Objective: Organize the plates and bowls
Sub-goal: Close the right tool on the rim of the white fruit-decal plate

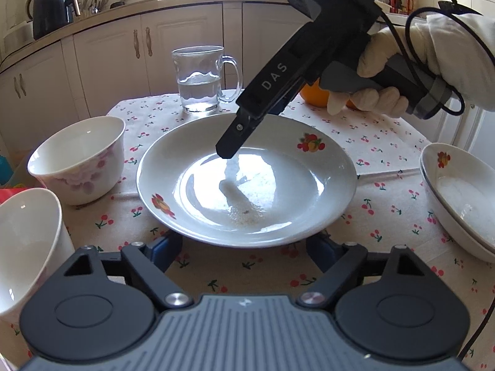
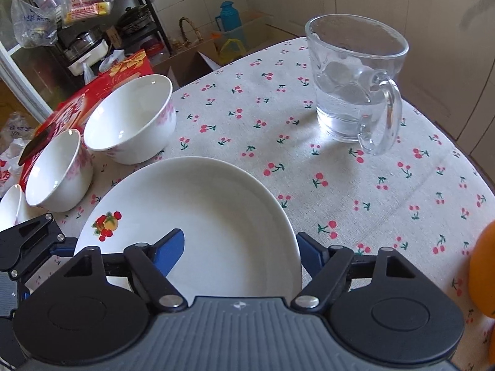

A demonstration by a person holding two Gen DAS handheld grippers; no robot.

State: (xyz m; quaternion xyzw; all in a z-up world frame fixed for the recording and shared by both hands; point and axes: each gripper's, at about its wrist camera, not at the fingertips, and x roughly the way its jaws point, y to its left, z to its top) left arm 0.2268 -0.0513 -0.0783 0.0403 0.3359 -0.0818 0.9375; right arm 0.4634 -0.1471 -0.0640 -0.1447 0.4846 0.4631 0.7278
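Plate (image 1: 247, 185) with fruit decals sits mid-frame on the cherry-print tabletop (image 1: 386, 204), left gripper (image 1: 244, 247) apart astride its near rim, right gripper (image 2: 241, 247) apart straddling its edge, 2 bowls (image 2: 130, 117) at left.

A glass mug (image 1: 201, 80) part full of water stands on the cherry-print cloth (image 1: 380, 142) of the desk, straight ahead of the left hand-held gripper. An orange (image 1: 314, 94) lies ahead to its right. Far ahead left, a black kettle (image 1: 51, 7) stands on the counter (image 1: 130, 4). A red box (image 2: 89, 92) lies ahead left of the right hand-held gripper, a blue thermos (image 2: 228, 18) on the floor beyond.
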